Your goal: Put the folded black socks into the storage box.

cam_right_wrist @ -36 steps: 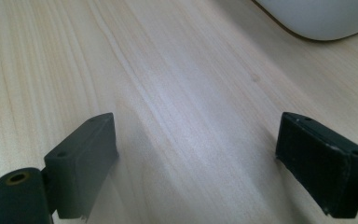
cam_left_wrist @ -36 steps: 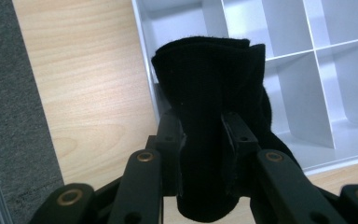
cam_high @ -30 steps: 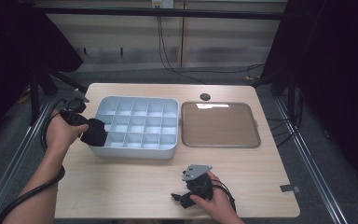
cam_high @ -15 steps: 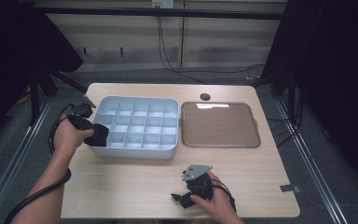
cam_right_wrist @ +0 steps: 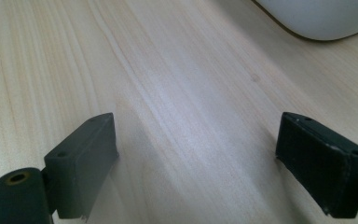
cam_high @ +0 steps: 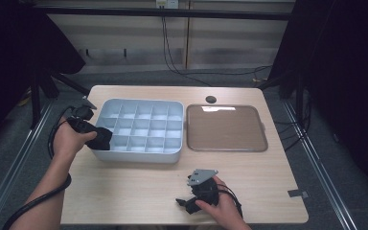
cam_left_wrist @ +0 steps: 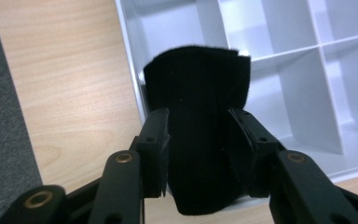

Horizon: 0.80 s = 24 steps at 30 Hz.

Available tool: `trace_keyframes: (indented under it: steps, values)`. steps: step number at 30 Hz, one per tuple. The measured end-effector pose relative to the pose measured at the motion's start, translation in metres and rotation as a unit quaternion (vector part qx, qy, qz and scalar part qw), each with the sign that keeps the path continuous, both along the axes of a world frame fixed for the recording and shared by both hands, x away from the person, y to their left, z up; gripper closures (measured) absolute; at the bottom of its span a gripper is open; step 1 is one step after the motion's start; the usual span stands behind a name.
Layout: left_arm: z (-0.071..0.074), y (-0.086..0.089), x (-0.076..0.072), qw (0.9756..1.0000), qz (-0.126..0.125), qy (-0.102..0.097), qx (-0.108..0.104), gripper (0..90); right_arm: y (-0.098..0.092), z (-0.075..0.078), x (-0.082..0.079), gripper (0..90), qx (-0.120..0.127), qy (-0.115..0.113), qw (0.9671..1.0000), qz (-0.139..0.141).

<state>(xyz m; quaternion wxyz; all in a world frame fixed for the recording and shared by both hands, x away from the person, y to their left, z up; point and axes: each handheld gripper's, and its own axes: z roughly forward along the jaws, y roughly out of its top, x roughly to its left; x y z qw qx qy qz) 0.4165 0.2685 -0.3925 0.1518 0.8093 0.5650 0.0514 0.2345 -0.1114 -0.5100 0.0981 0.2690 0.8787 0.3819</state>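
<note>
Overhead light keeps the table (cam_high: 139,191) bright while the surroundings lie dark. Glare streaks the tray (cam_high: 226,128) at its far edge. Both gripper views are soft up close.

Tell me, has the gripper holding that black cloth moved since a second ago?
Yes. The left gripper with the black cloth has slid toward the near-left corner of the divided tray, and its jaws have just been opening around the cloth.

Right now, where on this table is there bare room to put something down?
The widest bare wood lies along the near edge of the table, between the white divided box and the right gripper. The brown tray is bare too. It is tight at the box's left end, where the left gripper holds a black cloth roll over the rim.
</note>
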Motion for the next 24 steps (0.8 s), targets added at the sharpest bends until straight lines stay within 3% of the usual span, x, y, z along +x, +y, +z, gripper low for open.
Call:
trace_keyframes:
  steps: [6, 11, 24]
  values:
    - [0.013, 0.002, 0.002, 1.0000, 0.000, -0.003, 0.001, 59.0, 0.000, 0.000, 0.000, 11.7, 0.000, -0.002, 1.0000, 0.001]
    - [0.019, 0.003, 0.003, 1.0000, -0.003, -0.004, 0.001, 64.8, 0.000, 0.000, 0.000, 11.7, 0.000, -0.002, 1.0000, 0.001]
    - [0.026, 0.005, 0.007, 0.9999, -0.013, 0.006, -0.006, 90.0, 0.000, 0.000, 0.000, 11.7, 0.000, -0.001, 1.0000, 0.000]
